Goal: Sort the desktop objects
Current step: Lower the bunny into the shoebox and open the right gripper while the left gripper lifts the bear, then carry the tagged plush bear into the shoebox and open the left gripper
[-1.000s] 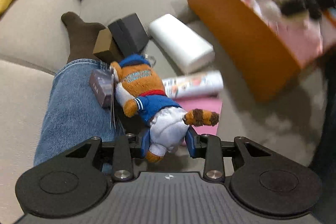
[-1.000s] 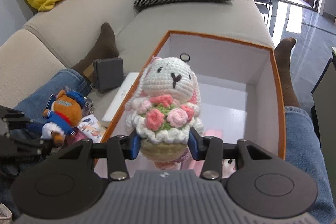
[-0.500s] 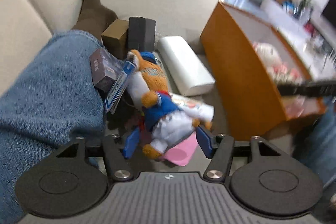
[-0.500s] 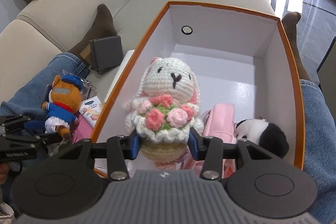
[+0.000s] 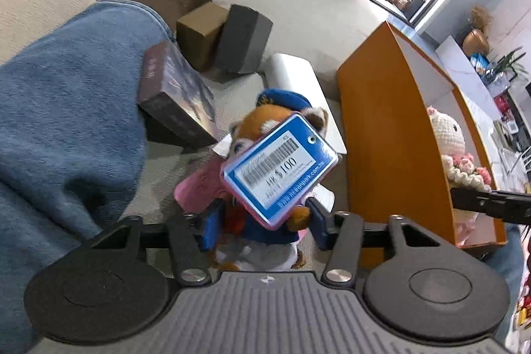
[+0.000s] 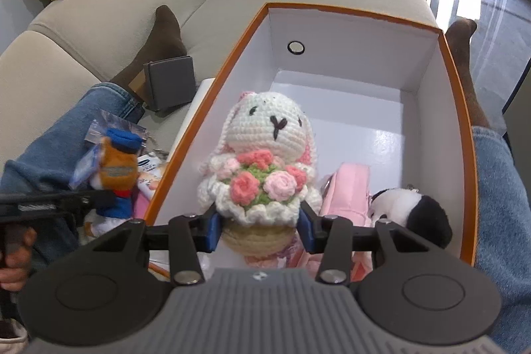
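On the beige sofa (image 6: 83, 19) sits the orange box (image 6: 463, 128), holding a pink pouch (image 6: 348, 188) and panda plush (image 6: 415, 214). Above its near end, the right claw (image 6: 259, 226) grips the crochet rabbit (image 6: 265, 161). Left of the box, the left claw (image 5: 262, 226) grips the tagged red-panda plush (image 5: 265, 128).

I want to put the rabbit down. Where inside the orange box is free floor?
Free: the white floor toward the far wall with the round hole. Crowded: the near end, where the pink pouch and the panda plush lie beside the rabbit.
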Demonstrator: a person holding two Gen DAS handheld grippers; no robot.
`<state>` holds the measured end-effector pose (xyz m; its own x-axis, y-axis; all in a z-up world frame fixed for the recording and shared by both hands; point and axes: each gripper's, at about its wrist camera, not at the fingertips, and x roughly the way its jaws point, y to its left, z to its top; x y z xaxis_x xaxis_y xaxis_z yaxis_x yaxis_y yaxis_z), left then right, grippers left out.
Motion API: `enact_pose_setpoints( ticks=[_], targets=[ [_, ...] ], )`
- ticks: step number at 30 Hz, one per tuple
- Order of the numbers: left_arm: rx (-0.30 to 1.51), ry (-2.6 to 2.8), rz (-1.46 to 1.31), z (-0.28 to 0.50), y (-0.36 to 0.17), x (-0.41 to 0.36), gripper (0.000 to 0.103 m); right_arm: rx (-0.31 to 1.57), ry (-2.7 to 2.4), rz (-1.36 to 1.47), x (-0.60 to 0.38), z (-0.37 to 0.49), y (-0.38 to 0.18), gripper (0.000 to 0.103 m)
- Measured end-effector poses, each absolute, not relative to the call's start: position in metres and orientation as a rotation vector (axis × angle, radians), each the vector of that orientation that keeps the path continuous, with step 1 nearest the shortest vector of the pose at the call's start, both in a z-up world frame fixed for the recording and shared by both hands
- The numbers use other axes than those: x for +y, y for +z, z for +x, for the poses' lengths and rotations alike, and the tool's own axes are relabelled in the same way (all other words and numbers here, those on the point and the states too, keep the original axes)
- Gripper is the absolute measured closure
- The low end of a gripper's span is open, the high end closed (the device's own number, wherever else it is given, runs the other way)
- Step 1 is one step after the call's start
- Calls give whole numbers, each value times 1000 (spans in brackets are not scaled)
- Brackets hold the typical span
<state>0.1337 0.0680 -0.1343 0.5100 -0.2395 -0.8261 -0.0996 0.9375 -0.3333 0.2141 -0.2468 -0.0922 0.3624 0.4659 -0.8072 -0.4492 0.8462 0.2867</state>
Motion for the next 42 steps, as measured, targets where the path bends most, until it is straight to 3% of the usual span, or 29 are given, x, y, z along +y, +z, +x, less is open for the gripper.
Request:
enact_pose_setpoints(
  ticks=[7, 17, 25, 27, 30, 34, 35, 42],
  targets=[
    [1042, -93, -402, 133, -134, 75, 64, 1151, 602, 101, -246, 221, -107, 55],
    [979, -227, -527, 134, -86, 76, 64, 1231, 559, 5, -237, 224, -118, 52],
    [957, -374, -573, 156, -49, 58, 64, 1181, 642, -53, -245, 224, -87, 51],
    [961, -404, -576, 165, -45, 49, 64, 1152, 654, -66, -244, 229, -84, 58],
    [969, -430, -569, 174, -44, 35, 64, 1173, 694, -46, -240, 239, -92, 61],
    [989, -471, -540, 185, -40, 16, 64, 1245, 717, 4, -238, 246, -111, 74],
    [995, -481, -530, 189, -39, 11, 64, 1258, 729, 18, -239, 246, -113, 82],
    [1030, -525, -470, 219, -38, -24, 64, 1179, 715, 24, -261, 243, -90, 81]
  ],
)
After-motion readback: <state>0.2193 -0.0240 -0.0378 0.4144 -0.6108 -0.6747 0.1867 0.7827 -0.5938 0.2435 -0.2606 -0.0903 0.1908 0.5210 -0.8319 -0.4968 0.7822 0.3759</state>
